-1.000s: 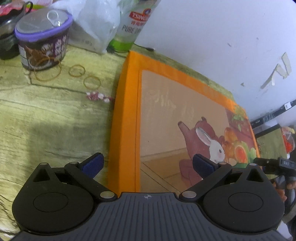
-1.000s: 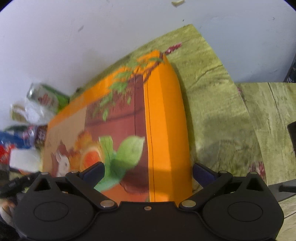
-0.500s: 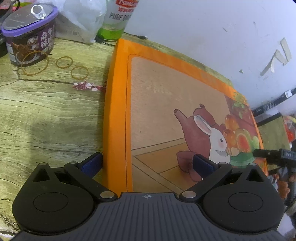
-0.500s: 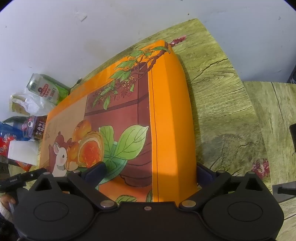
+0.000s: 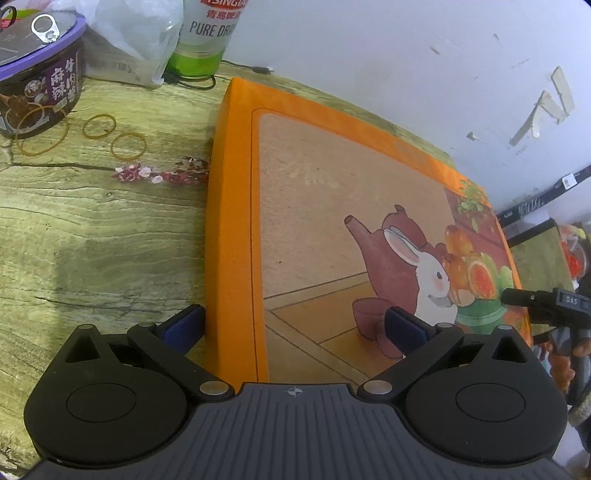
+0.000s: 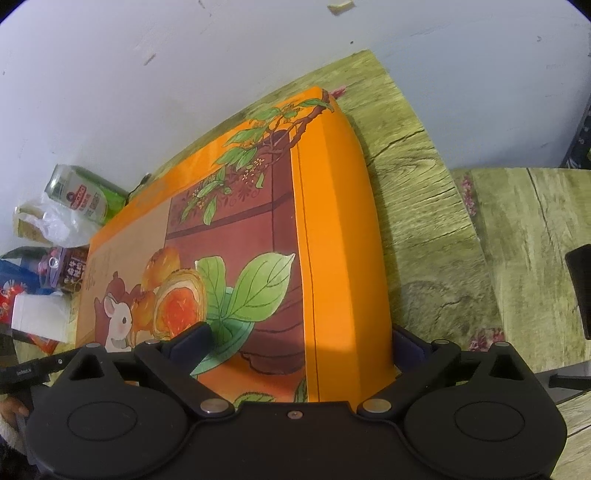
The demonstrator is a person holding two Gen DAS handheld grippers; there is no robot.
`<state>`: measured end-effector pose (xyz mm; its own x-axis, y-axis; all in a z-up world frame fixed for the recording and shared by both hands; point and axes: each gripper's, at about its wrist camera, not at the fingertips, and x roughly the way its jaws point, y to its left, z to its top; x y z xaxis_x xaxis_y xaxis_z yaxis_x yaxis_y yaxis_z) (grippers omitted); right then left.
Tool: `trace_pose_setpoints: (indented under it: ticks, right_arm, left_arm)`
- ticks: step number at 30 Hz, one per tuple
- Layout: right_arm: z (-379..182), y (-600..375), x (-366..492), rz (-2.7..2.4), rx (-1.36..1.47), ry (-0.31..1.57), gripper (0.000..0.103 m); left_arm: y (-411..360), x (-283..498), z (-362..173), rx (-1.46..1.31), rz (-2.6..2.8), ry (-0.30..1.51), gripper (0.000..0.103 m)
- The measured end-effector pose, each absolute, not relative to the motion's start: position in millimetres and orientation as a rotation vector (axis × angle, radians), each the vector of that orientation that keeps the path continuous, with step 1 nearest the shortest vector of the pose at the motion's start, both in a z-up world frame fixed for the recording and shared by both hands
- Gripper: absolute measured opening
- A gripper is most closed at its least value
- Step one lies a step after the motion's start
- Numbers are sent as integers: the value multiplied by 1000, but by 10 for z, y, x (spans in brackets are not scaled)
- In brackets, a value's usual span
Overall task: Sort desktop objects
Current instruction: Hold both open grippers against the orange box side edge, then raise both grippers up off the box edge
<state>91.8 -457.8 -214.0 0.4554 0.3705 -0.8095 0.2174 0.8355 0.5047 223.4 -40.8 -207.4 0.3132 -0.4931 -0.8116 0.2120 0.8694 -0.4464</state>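
Observation:
A large flat orange gift box (image 5: 332, 206) with a rabbit and teapot picture lies on the wood-grain table; it also shows in the right wrist view (image 6: 332, 229). My left gripper (image 5: 293, 326) is open and straddles the box's near left corner, one finger on the table beside its side, the other over the lid. My right gripper (image 6: 299, 341) is open and straddles the box's near right corner, one finger beside the orange side, the other over the lid. Neither is clamped on it.
A purple-lidded can (image 5: 37, 74), three rubber bands (image 5: 99, 125), a plastic bag (image 5: 136, 33) and a green beer can (image 5: 207, 40) stand at the back left by the white wall. A second table (image 6: 535, 240) adjoins on the right. A white carton (image 6: 37, 317) sits left.
Both grippers have moved forward toward the box, which now fills more of each view. The jaws stayed open.

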Motion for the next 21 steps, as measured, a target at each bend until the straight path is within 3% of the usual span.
trace_pose_setpoints:
  ticks: [7, 10, 12, 21]
  right_arm:
    - [-1919, -4585, 703, 71, 556, 1066, 97]
    - [-1784, -4568, 568, 38, 475, 1057, 89]
    - [-1755, -4510, 526, 13, 406, 1075, 78]
    - [-1716, -4388, 581, 14, 319, 1106, 73]
  left_arm:
    - [-309, 2098, -1916, -264, -476, 1136, 102]
    - [-355, 1979, -1832, -206, -462, 1134, 100]
    - [-442, 1921, -1810, -141, -460, 1139, 99]
    - [-539, 1864, -1854, -111, -455, 1168, 101]
